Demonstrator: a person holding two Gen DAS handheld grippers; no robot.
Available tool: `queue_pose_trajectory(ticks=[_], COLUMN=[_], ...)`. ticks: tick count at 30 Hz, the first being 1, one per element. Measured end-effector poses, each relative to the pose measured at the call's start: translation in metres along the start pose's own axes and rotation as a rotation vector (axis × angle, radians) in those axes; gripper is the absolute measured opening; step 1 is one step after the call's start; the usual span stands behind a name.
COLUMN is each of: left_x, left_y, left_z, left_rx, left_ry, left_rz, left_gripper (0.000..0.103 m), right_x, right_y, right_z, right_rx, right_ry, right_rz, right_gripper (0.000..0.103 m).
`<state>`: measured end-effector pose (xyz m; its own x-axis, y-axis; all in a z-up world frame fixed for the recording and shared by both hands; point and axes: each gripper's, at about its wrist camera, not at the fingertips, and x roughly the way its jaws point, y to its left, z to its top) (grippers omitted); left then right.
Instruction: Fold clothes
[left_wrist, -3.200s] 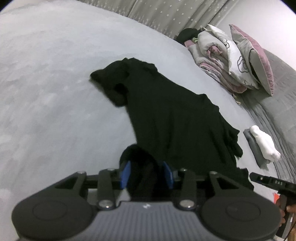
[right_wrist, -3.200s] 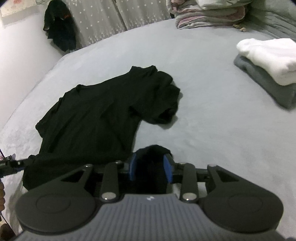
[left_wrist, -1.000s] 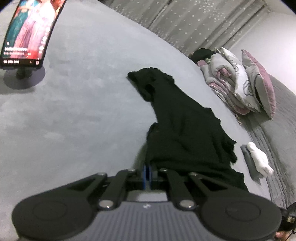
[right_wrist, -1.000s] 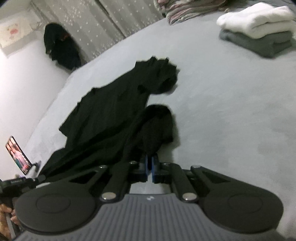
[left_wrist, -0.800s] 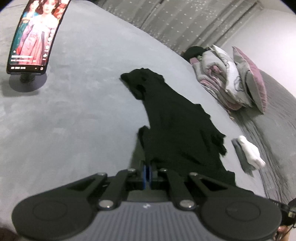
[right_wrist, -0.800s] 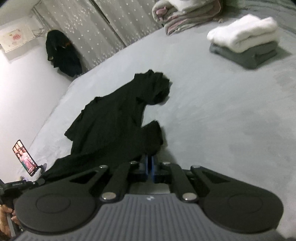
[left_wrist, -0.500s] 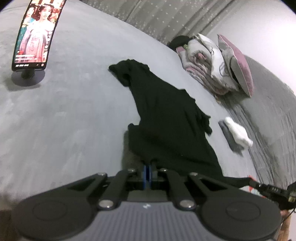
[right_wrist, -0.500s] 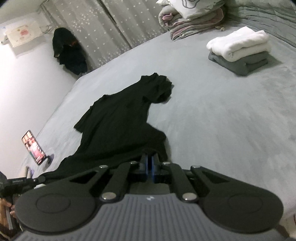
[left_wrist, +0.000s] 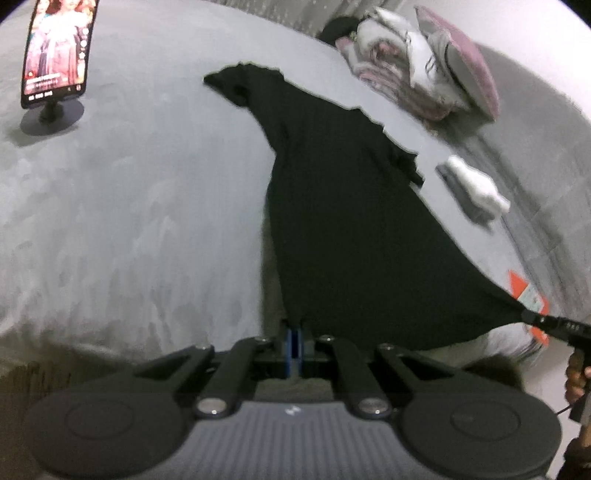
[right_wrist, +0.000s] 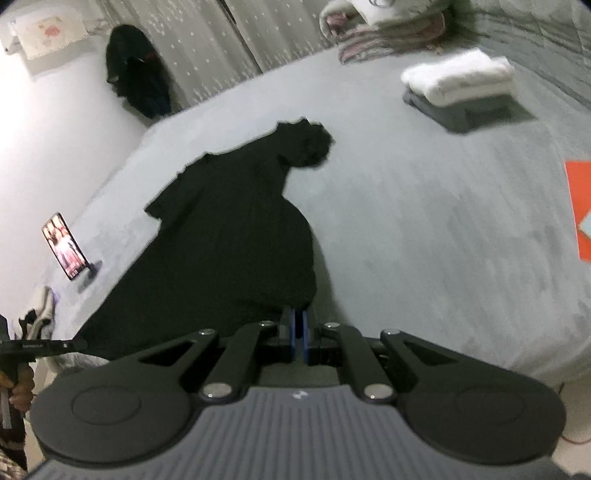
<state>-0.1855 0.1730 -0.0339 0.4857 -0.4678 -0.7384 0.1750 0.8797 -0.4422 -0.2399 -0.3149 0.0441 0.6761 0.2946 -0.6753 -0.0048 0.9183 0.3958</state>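
A black T-shirt (left_wrist: 343, 206) lies stretched lengthwise on the grey bed (left_wrist: 129, 206), its sleeves at the far end and its hem pulled taut off the near edge. My left gripper (left_wrist: 294, 334) is shut on one hem corner. My right gripper (right_wrist: 299, 325) is shut on the other hem corner of the shirt (right_wrist: 236, 236). In the left wrist view the right gripper (left_wrist: 532, 318) shows at the right, with the hem stretched to it. In the right wrist view the left gripper (right_wrist: 79, 345) shows at the left.
A phone on a stand (left_wrist: 55, 59) stands on the bed at the left. A folded white and grey stack (right_wrist: 458, 85) lies at the right. Pillows and quilts (left_wrist: 424, 70) are piled at the head. An orange card (right_wrist: 580, 206) lies near the right edge.
Both grippers closed on the hem corners, then pulled back toward the near edge and apart. The shirt went from crumpled to stretched long and taut.
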Motion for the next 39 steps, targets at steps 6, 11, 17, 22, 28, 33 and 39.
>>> queue_pose_trajectory(ticks=[6,11,17,22,28,33,39], left_x=[0.017,0.019,0.013,0.017,0.03,0.044,0.064], left_y=[0.006,0.011,0.011,0.013,0.01,0.001,-0.017], left_z=[-0.003,0.0,0.014,0.027,0.044,0.066,0.097], left_rx=[0.005,0.014,0.014,-0.003,0.0,-0.001,0.031], left_ry=[0.052,0.063,0.02,0.005,0.0,-0.002,-0.012], left_rz=[0.052,0.076,0.062,0.049,0.051,0.036,0.064], left_gripper=[0.004,0.02,0.041,0.047,0.049,0.049,0.049], right_x=[0.023,0.039,0.046,0.047,0.054,0.064,0.072], right_y=[-0.014,-0.017,-0.02,-0.016,-0.007,0.0,0.014], right_z=[-0.016,-0.019,-0.007,0.004,0.018,0.033,0.06], right_rx=[0.033,0.011,-0.001,-0.017,-0.053,-0.059,-0.078], right_ry=[0.081,0.132,0.145,0.134,0.111,0.11,0.092], right_rz=[-0.024,-0.054,-0.068,-0.064,-0.054,-0.031,-0.008], right_gripper=[0.005,0.013,0.014,0.016,0.039,0.039,0.039])
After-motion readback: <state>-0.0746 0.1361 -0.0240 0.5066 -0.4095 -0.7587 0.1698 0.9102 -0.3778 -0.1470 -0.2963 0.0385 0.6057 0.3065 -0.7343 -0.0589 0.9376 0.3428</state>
